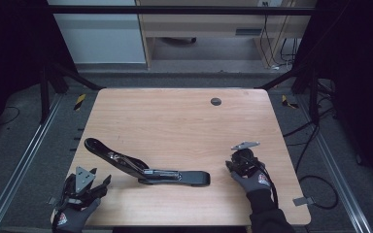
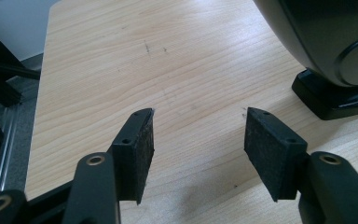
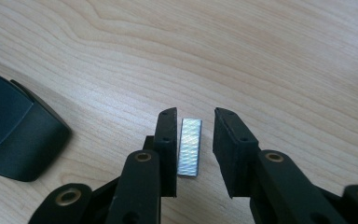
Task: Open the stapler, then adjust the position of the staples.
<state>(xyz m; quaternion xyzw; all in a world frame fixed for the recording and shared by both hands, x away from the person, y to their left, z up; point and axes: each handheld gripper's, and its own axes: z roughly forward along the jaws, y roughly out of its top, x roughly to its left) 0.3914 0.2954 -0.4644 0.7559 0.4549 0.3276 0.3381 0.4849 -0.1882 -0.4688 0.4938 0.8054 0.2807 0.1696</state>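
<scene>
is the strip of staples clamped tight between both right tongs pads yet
No, in the right gripper view the strip of staples lies against one pad of the right tongs, with a bare gap to the other.

A recording lab: a wooden table (image 1: 175, 121) inside a dark metal frame (image 1: 175, 9), floor rails (image 1: 19, 160) at 9 o'clock, loose cables (image 1: 311, 141) at 3 o'clock.

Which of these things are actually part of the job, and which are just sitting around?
Part of the job:
- strip of staples, lying between the right hand-held gripper jaws
- open black stapler
- left hand-held gripper, open, beside the stapler

Just there:
- wooden table
- round dark spot near its far edge
</scene>
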